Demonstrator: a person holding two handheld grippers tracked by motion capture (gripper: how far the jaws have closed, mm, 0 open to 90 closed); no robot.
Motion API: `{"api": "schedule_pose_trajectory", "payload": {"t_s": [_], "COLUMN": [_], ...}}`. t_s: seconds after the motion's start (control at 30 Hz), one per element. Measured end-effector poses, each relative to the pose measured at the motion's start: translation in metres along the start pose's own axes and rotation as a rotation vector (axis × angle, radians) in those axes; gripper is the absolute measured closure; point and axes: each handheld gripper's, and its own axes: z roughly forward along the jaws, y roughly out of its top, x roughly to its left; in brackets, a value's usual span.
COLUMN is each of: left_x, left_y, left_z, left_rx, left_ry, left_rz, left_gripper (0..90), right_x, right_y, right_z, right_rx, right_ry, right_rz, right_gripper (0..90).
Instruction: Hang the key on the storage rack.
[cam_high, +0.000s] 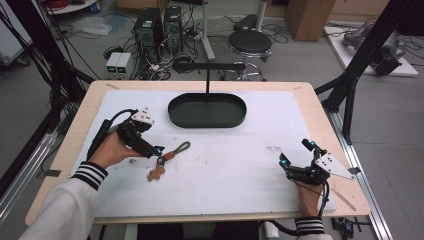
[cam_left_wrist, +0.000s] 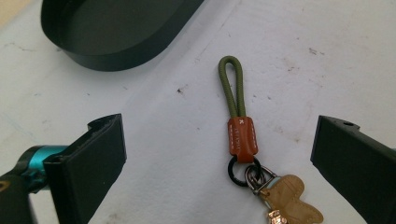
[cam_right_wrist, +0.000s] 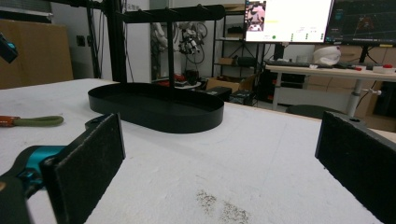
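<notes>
A white mat (cam_high: 235, 150) covered most of a pale wooden table (cam_high: 320, 115), and the mat was scuffed, with dark specks toward its 4 o'clock corner. At 12 o'clock on the mat stood a black oval tray (cam_high: 207, 111) with a thin post rising from its far rim to a black crossbar (cam_high: 209, 66).

The keychain (cam_high: 167, 160) lay flat on the mat toward 8 o'clock from the tray, its olive cord loop pointing to 1 o'clock, then a brown leather tab, a black ring, and a tan gingerbread-man charm at the low end. The left gripper (cam_high: 159, 150) hovered just beside it, with its jaws spread wide; in the left gripper view the keychain (cam_left_wrist: 243, 140) sat between the two jaws, touching neither. The left hand (cam_high: 107, 150) wore a white sleeve with a striped cuff.

The right gripper (cam_high: 297, 152) rested at 4 o'clock on the mat, well apart from the keychain, with its jaws also wide apart and nothing between them.

Beyond the table, at 12 o'clock, a round black stool (cam_high: 250, 41) stood on the grey floor; at 11 o'clock were two computer towers (cam_high: 159, 27) amid tangled cables, and at 1 o'clock a cardboard box (cam_high: 310, 17). The right gripper view took in monitors (cam_right_wrist: 289, 19) above a desk (cam_right_wrist: 327, 72).
</notes>
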Motion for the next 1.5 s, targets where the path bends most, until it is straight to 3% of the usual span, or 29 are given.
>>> {"api": "schedule_pose_trajectory", "payload": {"t_s": [0.33,0.8,1.17,1.5], "left_x": [-0.003,-0.005,-0.008,-0.009], "left_y": [0.011,0.015,0.014,0.017], "left_z": [0.029,0.051,0.067,0.073], "left_rx": [0.126,0.232,0.325,0.381], "left_ry": [-0.013,-0.046,-0.087,-0.099], "left_rz": [0.020,0.010,0.034,0.023], "left_gripper": [3.9,11.5,23.4,36.6], "right_x": [0.000,-0.001,-0.001,-0.001], "right_y": [0.000,0.000,0.000,0.000], "right_z": [0.000,0.000,0.000,0.000], "right_rx": [-0.002,-0.001,-0.002,-0.001], "right_ry": [0.000,0.000,0.001,0.000], "right_rz": [0.001,0.007,0.004,0.006], "right_gripper": [0.4,0.4,0.4,0.4]}}
